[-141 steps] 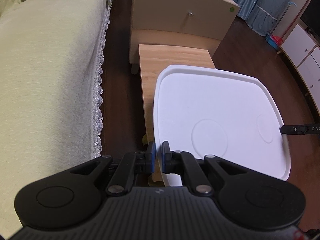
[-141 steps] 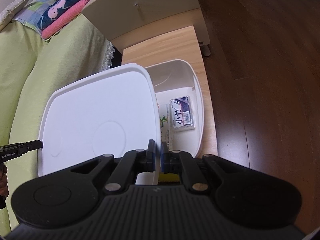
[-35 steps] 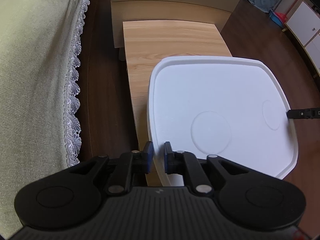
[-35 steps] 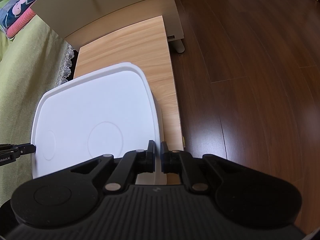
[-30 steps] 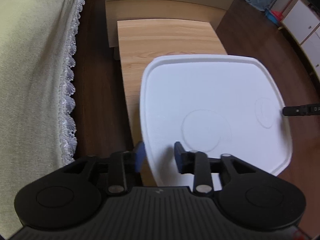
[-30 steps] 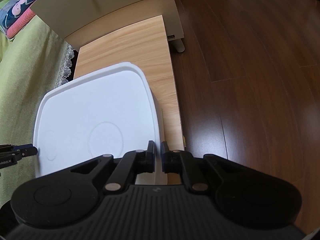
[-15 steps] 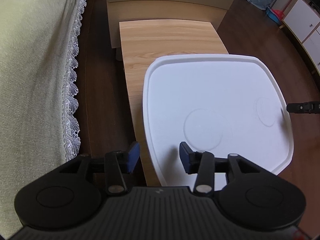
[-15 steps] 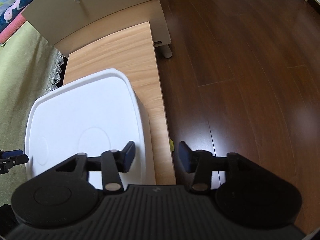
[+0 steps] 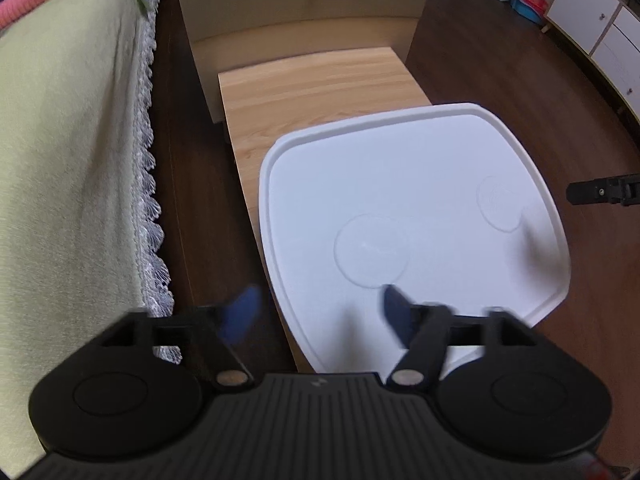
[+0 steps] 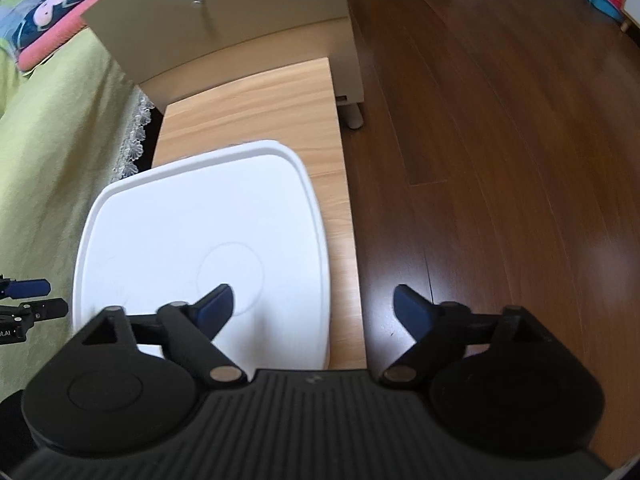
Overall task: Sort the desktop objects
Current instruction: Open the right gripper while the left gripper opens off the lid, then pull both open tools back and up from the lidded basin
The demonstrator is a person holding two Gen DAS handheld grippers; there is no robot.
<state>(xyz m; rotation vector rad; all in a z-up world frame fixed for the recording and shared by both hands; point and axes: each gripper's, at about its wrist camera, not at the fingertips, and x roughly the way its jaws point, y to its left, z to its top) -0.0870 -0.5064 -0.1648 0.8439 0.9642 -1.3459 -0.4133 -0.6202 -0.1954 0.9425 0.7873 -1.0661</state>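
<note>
Bare tabletop (image 9: 320,80) beyond lid (image 9: 408,200)

Left hand-held gripper (image 9: 320,314) and right hand-held gripper (image 10: 314,310) both gape wide, holding nothing.

One white lid (image 9: 412,184) can be seen on one wooden tabletop (image 9: 316,80). Two hand-held grippers are counted, the left hand-held gripper (image 9: 320,312) and the right hand-held gripper (image 10: 312,306). One bed (image 9: 68,152) and one cabinet (image 10: 224,16) are seen.
</note>
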